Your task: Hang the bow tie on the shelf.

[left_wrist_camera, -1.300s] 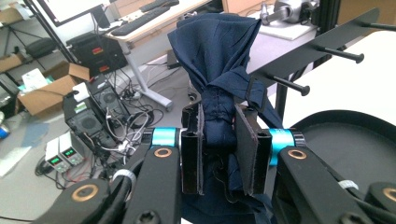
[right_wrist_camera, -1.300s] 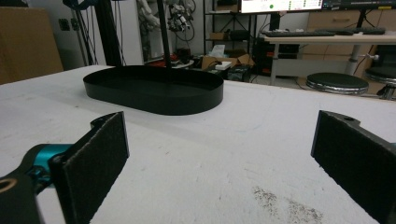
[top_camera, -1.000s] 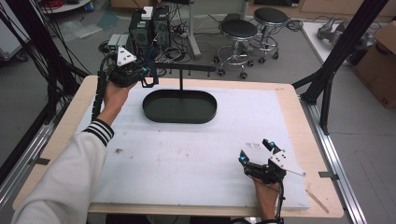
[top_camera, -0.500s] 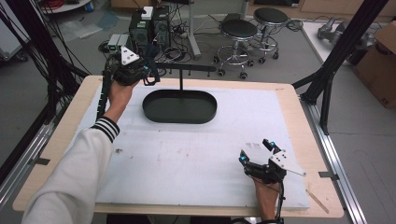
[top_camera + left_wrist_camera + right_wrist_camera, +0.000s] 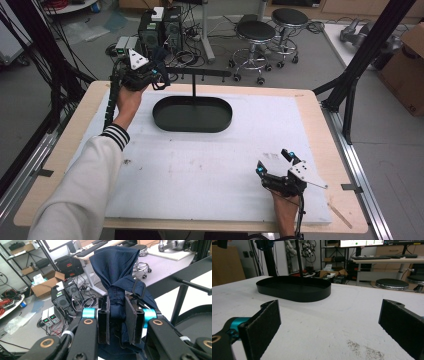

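Observation:
My left gripper (image 5: 117, 307) is shut on a dark blue cloth bundle (image 5: 117, 265) with a strap round it, possibly a folded umbrella, which stands up between the pads. In the high view the left gripper (image 5: 159, 75) is held up at the table's far left, beside the left end of the horizontal bar (image 5: 200, 74) of a black stand. The stand's post (image 5: 194, 86) rises from a black oval tray (image 5: 192, 125). My right gripper (image 5: 273, 161) rests open near the front right of the table, nothing between its pads (image 5: 265, 320); the oval tray (image 5: 294, 288) lies ahead of it.
A white foam mat (image 5: 200, 165) covers the wooden table (image 5: 325, 130). Black frame struts (image 5: 360, 60) stand at the right and left sides. Stools (image 5: 256, 31) and computer cases (image 5: 162, 25) are on the floor beyond the far edge.
My left gripper has shifted slightly to the right with the blue bundle, closer to the bar's left end. The right gripper has stayed put.

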`<state>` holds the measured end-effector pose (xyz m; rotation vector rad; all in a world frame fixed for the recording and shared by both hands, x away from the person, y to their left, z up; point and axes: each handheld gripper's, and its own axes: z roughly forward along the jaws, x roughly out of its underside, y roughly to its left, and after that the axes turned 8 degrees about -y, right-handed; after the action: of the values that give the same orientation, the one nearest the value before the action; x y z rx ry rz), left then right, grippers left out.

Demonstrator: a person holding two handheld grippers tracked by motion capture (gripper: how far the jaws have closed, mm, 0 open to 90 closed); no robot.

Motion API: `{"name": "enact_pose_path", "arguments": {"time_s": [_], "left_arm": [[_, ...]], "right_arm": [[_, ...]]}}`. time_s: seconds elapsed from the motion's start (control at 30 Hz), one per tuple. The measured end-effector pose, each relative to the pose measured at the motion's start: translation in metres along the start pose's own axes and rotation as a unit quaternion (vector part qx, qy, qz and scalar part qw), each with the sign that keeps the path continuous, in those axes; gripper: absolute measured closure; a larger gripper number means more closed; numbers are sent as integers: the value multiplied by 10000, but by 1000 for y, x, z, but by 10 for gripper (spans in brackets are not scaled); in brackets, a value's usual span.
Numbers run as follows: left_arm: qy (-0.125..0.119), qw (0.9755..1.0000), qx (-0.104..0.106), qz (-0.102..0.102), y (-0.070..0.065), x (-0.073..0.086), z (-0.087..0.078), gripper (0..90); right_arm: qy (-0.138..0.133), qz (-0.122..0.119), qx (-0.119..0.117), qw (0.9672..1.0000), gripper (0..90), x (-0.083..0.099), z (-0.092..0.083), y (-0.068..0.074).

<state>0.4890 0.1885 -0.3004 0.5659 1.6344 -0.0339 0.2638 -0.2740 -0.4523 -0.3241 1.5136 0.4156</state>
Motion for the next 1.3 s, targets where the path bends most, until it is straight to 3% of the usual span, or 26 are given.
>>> {"name": "enact_pose_path", "arguments": {"time_s": [0.3, 0.67, 0.77, 0.97, 1.3], "left_arm": [[16, 10000, -15, 52, -1, 3, 1, 743], [5, 9997, -119, -209, 4, 19, -2, 743], [24, 9997, -156, -185, 3, 22, -2, 743], [52, 9987, -248, -444, 5, 32, -3, 743], [265, 9982, -230, -478, 5, 36, 0, 737]], "right_arm": [[-4, -4, -9, 10000, 30, 0, 0, 0], [-11, 29, -11, 10000, 30, 0, 0, 0], [-12, 30, -11, 10000, 30, 0, 0, 0], [-22, 28, -8, 10000, 30, 0, 0, 0], [-23, 37, -13, 10000, 30, 0, -1, 0]]}}
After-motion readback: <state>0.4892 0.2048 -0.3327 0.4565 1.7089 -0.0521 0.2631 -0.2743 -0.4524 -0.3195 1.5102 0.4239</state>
